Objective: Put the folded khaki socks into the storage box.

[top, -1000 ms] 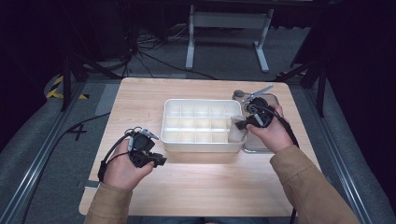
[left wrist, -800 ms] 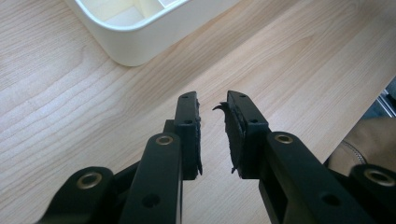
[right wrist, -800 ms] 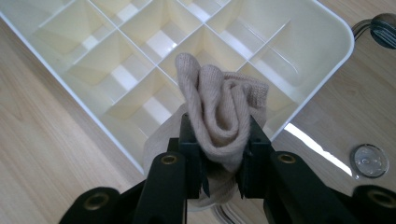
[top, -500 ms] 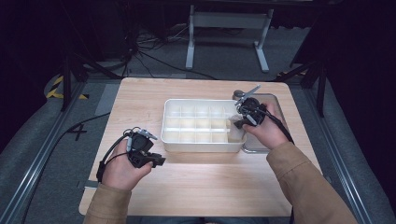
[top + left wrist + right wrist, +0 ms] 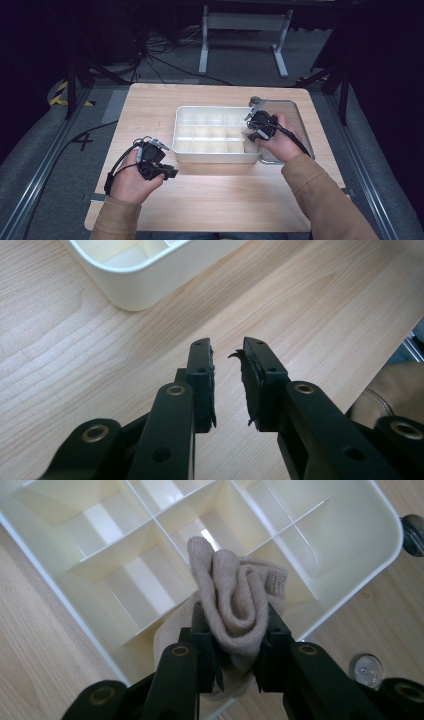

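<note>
A white divided organizer box (image 5: 215, 134) stands in the middle of the wooden table. My right gripper (image 5: 235, 647) is shut on a rolled beige sock (image 5: 240, 600) and holds it just above the box's near right compartments. In the high view the right gripper (image 5: 256, 131) sits over the box's right end, and the sock (image 5: 248, 136) shows pale beneath it. My left gripper (image 5: 227, 377) rests low over bare wood in front of the box's left corner (image 5: 135, 287), jaws open with nothing between them. From above, the left gripper (image 5: 167, 172) lies at the box's front left.
A clear tray (image 5: 295, 120) lies to the right of the box, partly under my right hand. A small round clear object (image 5: 366, 669) and a dark round one (image 5: 414, 527) sit on the wood beside the box. The table's front edge is close to my forearms.
My right hand has moved left and down with the sock, from over the clear tray to over the box's right end. The left hand has stayed put.
</note>
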Demonstrator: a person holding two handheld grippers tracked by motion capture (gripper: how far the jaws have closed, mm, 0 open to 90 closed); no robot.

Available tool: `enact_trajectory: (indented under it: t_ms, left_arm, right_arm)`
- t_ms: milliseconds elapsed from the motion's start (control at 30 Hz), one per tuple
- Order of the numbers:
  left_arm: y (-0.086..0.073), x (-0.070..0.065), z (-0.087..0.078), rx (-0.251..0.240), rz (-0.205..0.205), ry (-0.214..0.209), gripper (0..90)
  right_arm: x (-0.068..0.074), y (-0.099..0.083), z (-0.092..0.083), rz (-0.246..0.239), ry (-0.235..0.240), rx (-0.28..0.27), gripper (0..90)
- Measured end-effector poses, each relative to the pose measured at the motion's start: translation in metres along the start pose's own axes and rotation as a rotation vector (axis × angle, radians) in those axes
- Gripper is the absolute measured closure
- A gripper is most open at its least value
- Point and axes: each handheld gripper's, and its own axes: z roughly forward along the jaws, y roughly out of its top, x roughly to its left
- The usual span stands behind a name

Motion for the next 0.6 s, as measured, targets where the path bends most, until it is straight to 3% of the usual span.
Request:
enact_trajectory:
  t_ms: [600]
  left_arm:
    - [0.000, 0.002, 0.001, 0.004, 0.003, 0.002, 74.2]
  right_arm:
    - [0.009, -0.004, 0.021, -0.001, 0.067, 0.115, 75.6]
